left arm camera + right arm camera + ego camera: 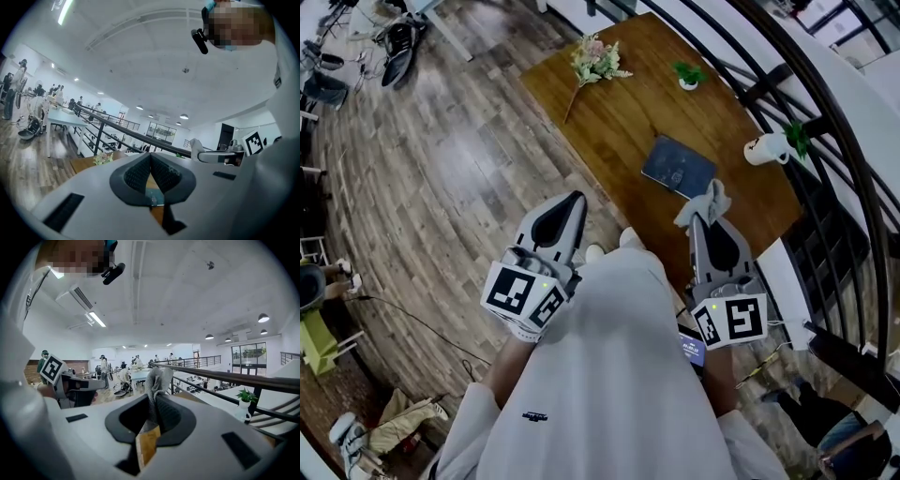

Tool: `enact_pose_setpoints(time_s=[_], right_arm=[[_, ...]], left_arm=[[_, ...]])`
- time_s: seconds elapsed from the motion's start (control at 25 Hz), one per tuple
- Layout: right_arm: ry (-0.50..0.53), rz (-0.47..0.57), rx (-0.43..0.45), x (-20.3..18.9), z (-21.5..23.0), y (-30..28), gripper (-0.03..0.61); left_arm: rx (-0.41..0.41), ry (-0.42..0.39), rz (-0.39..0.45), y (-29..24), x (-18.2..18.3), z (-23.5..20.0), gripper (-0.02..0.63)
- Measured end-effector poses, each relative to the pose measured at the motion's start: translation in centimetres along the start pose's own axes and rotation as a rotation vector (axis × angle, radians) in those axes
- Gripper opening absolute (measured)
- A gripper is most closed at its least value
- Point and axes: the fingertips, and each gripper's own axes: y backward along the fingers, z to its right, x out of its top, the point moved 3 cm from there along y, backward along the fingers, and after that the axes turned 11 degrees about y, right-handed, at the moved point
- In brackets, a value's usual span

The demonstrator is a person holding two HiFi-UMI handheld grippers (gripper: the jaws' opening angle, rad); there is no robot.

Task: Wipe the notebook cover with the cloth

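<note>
The dark slate-blue rectangular notebook (678, 167) lies closed and flat, right of centre in the head view. It sits on a bare stretch of the brown wooden table (619, 122) with its cover up, ready for wiping. Just below it in the frame, the crumpled pale grey cloth (705, 202) sticks up from the right gripper (706, 219). Its jaws are clamped on the cloth's lower part, and the loose bunch beyond the tips looks meant as the wiping pad. The cloth seems held above the notebook, not touching it.

The left gripper (572, 204), lower centre-left over the floor, has its jaws pressed together on nothing. It is probably kept aside, perhaps to steady the notebook later.

A dried flower bunch (596, 60) and a small green plant in a white pot (688, 74) stand near the table's upper end, clear of the wiping.
</note>
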Motion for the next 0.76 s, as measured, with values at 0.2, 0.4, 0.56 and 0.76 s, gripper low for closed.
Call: enact_pose_setpoints(time_s=[0.2, 0.4, 0.56, 0.76], right_arm=[[0.001, -0.012, -0.008, -0.5, 0.31, -0.17, 0.041], [0.001, -0.022, -0.005, -0.76, 0.51, 0.03, 0.041], [-0.006, -0.022, -0.008, -0.85, 0.8, 0.34, 0.04], [-0.002, -0.013, 0.004, -0.81, 0.96, 0.1, 0.04]], left_arm=[[-0.003, -0.006, -0.006, -0.09, -0.13, 0.14, 0.02], [-0.006, -0.01, -0.003, 0.05, -0.08, 0.47, 0.019], [-0.006, -0.01, 0.001, 0.07, -0.09, 0.7, 0.019], [-0.006, -0.006, -0.001, -0.2, -0.41, 0.71, 0.02]])
